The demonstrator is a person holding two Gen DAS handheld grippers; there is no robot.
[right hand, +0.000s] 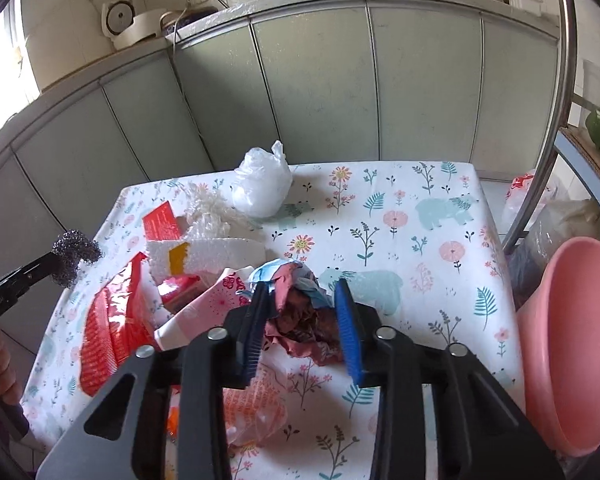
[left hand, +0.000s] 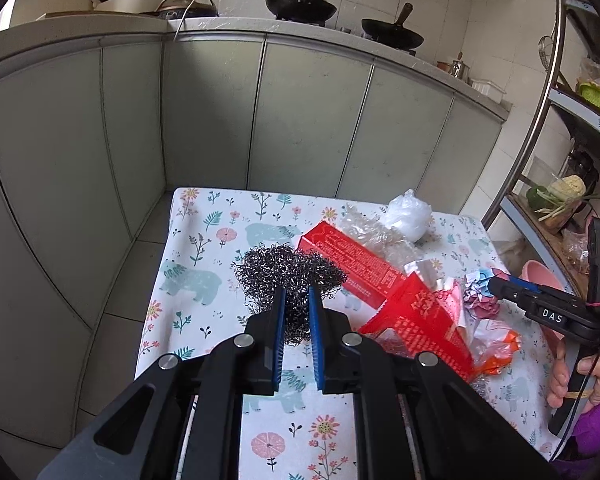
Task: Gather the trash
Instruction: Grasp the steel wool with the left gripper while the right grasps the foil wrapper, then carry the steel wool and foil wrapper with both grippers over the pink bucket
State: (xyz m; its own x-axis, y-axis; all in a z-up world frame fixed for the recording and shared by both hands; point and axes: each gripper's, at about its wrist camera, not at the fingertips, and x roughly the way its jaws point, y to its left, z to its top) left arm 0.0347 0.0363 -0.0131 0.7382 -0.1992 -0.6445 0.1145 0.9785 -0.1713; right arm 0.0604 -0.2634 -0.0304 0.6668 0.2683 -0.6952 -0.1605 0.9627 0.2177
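Steel wool, dark and springy: my left tool (left hand: 297, 296) has its blue pads pressed into a wad of steel wool (left hand: 288, 272), pinching it near its lower edge. In the left wrist view the wad fills the centre, with the flowered cloth of the table (left hand: 204, 240) behind it. The right wrist view shows the same wad (right hand: 74, 254) small at 9 o'clock, on the end of the left tool near the table's left edge.

My right tool (right hand: 302, 300) has its pads against both sides of a crumpled paper ball (right hand: 300, 312), pink, maroon and pale blue, gripping it. In the left wrist view that tool (left hand: 496, 286) comes in at 3 o'clock, its tip at the ball (left hand: 480, 296), and whether the pads press there I cannot tell.

The rest of the trash lies in a heap mid-table. The left view shows a long red carton (left hand: 352, 260) at 1 o'clock from the wad and a torn red wrapper (left hand: 424, 324) at 3 o'clock. Only the right view shows the white foam block (right hand: 216, 258) behind the heap. Both show the knotted white plastic bag (right hand: 264, 190) at the far side, at 12 o'clock.

The pink basin (right hand: 572, 344) stands off the table's right edge, broad in the right view, a sliver in the left.
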